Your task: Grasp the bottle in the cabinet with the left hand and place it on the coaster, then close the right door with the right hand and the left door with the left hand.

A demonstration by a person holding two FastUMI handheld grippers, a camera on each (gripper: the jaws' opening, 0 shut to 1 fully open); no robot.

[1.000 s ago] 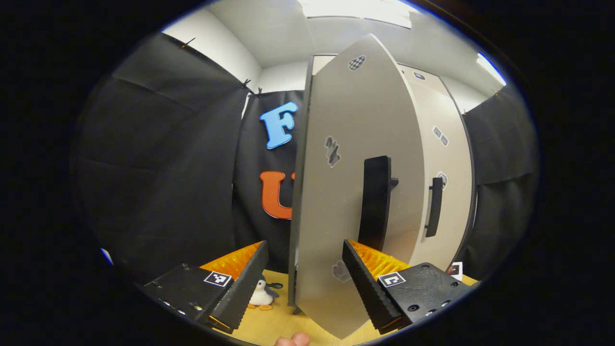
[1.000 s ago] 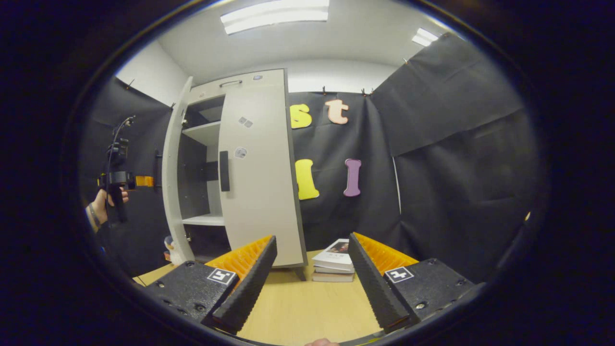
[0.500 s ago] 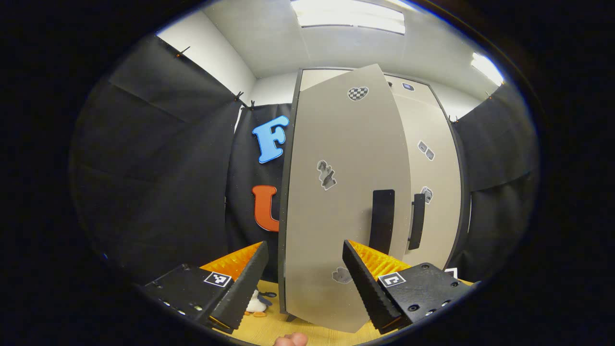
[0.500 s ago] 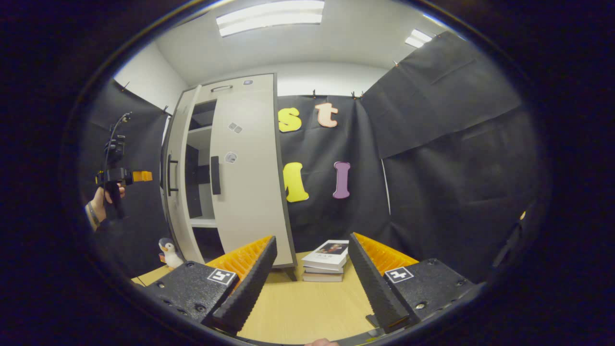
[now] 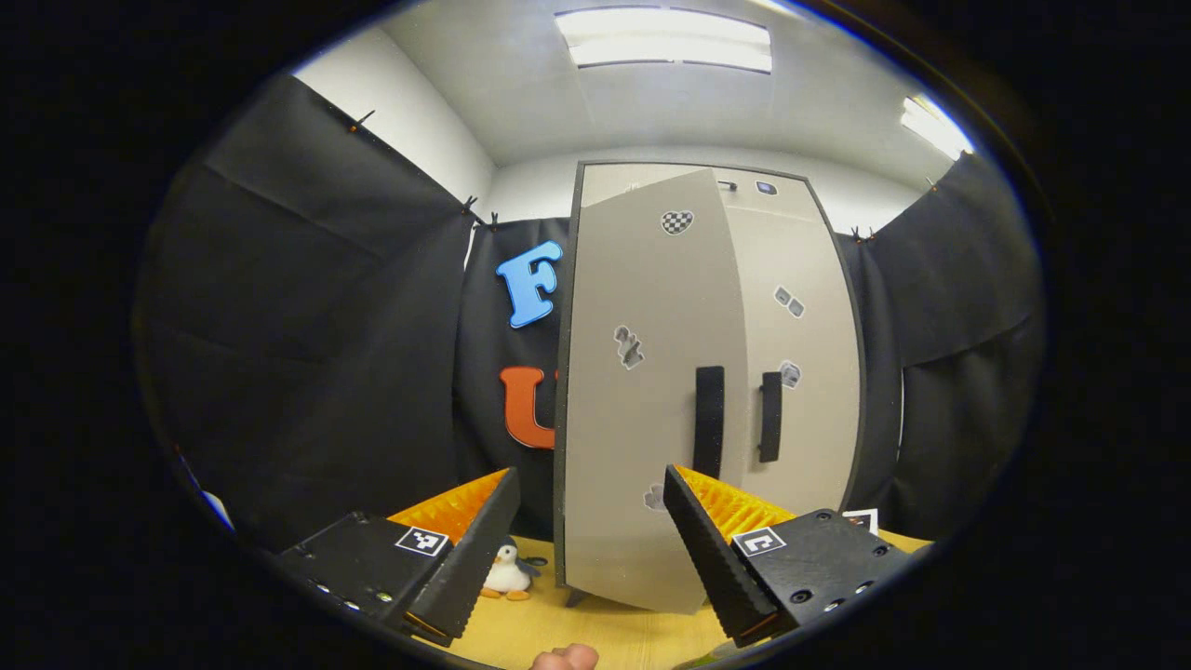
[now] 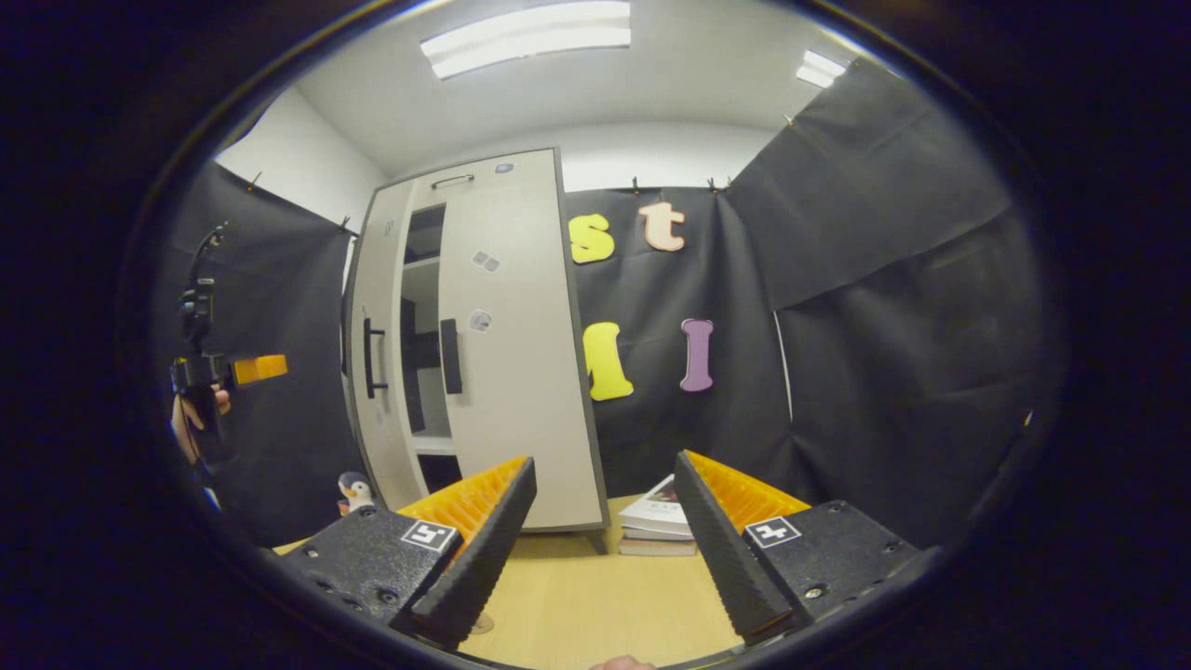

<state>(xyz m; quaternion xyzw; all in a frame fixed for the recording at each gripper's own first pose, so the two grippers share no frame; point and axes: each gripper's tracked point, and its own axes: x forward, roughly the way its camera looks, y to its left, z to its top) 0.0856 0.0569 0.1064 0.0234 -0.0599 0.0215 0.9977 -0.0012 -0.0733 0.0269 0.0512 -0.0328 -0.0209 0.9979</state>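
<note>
Left door (image 5: 642,409) of cabinet (image 6: 521,233) ajar, a narrow gap from closing; judged rigid, light, free-swinging panel, best pushed flat near dark handle (image 5: 709,419); left gripper (image 5: 586,535) spread, empty, short of it; right gripper (image 6: 605,530) spread too.

Each gripper, the left gripper (image 5: 582,544) and the right gripper (image 6: 595,540), has black blocky finger mounts with round screws, a small square black-and-white marker tag on top, and saw-toothed ribbed inner faces
</note>
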